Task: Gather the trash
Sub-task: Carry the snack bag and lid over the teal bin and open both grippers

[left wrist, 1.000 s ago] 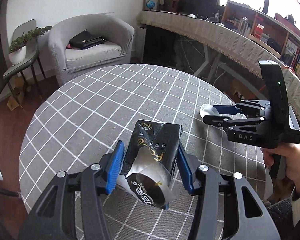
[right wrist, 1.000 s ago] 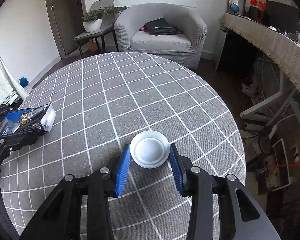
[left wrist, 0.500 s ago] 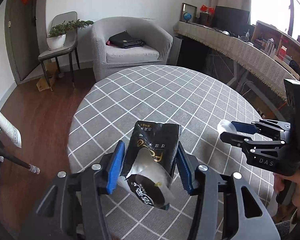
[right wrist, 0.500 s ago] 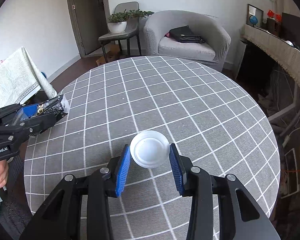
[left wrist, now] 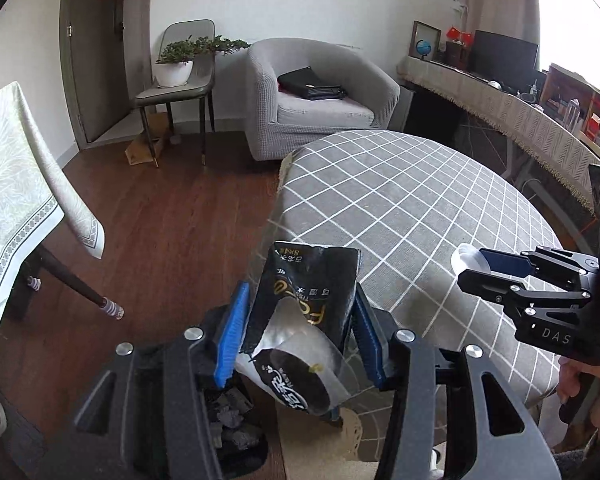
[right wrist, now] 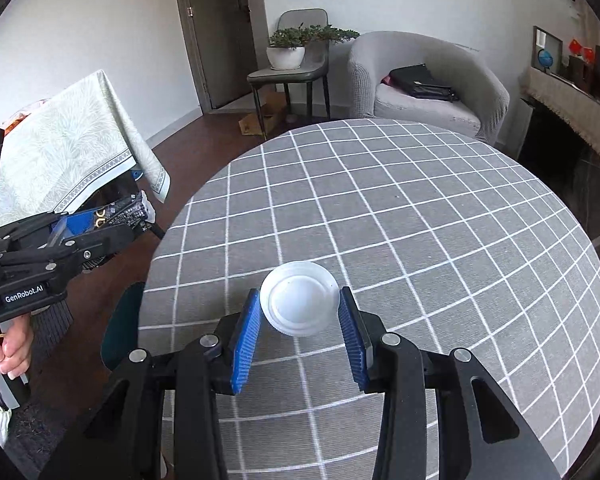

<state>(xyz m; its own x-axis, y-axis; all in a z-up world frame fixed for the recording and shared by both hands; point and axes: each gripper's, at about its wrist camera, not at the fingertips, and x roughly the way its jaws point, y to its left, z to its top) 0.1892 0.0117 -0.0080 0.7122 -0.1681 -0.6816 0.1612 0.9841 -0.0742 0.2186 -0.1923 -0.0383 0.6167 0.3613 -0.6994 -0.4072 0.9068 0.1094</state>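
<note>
Left wrist: black wrapper between claw pads.

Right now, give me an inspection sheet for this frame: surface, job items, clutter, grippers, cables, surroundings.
Surface: round table under a grey checked cloth.
Job's things: black snack wrapper; white plastic lid.
Clutter: nothing seen on the cloth.
Grippers: left gripper shut on the wrapper, at the table's edge; right gripper shut on the lid.
Cables: nothing clear.
Surroundings: grey armchair with a black bag, potted plant on a chair, wooden floor.
</note>
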